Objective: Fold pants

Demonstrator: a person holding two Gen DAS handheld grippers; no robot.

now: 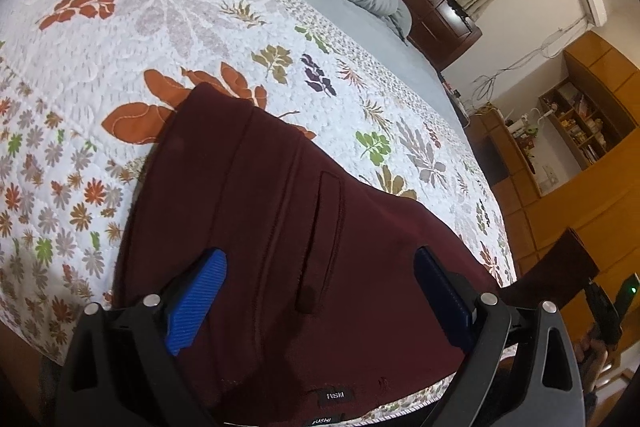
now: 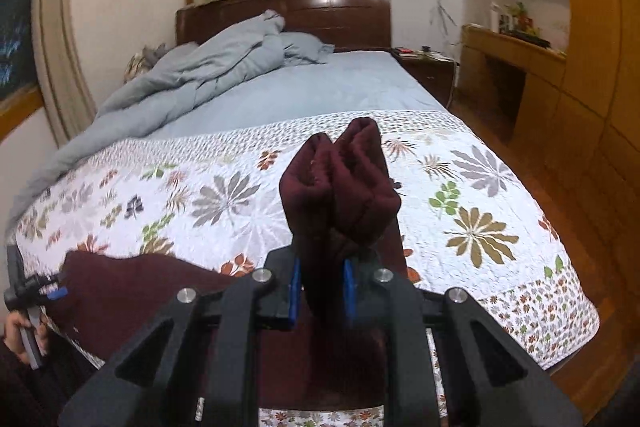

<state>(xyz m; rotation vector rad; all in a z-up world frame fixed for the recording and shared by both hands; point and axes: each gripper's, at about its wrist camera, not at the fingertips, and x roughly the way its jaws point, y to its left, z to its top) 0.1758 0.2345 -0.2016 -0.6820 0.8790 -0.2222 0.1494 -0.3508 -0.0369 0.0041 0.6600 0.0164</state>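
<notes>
My right gripper sits low in the centre of its frame, tilted down over the bed, jaws clamped on a bunched fold of the pants. My left gripper hangs open above the pants spread on the quilt, lower centre.

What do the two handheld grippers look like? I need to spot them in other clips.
Both the left gripper and right gripper have black angular frames with triangular cut-outs, round silver pivot bolts and ribbed blue finger pads. No cables or sleeves show.
</notes>
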